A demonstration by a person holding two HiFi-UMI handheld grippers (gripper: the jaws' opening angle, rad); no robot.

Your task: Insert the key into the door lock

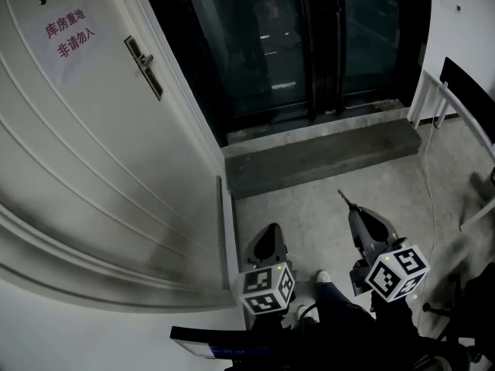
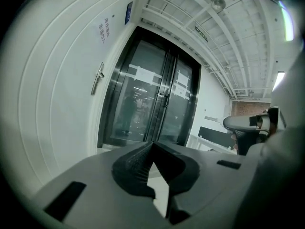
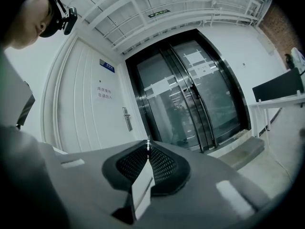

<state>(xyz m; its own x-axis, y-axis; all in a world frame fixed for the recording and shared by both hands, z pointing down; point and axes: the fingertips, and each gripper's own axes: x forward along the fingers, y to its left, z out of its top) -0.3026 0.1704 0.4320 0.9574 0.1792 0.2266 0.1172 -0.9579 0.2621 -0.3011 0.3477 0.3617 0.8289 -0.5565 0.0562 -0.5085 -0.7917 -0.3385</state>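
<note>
The white door [image 1: 85, 153] fills the left of the head view, with its handle and lock plate [image 1: 144, 66] high on its right edge. The lock plate also shows far off in the left gripper view [image 2: 98, 78] and the right gripper view [image 3: 127, 119]. My right gripper [image 1: 354, 212] hangs low over the floor, well away from the door, shut on a small metal key [image 1: 343, 198] whose tip pokes past the jaws [image 3: 148, 144]. My left gripper [image 1: 268, 236] is beside it, nearer the door, shut with nothing in it [image 2: 151, 146].
A paper sign with red characters [image 1: 68, 34] hangs on the door. Dark glass double doors [image 1: 294, 45] stand behind a grey stone step [image 1: 325, 157]. A white table frame and a black chair [image 1: 464, 91] are at the right. The person's shoe [image 1: 322, 277] is between the grippers.
</note>
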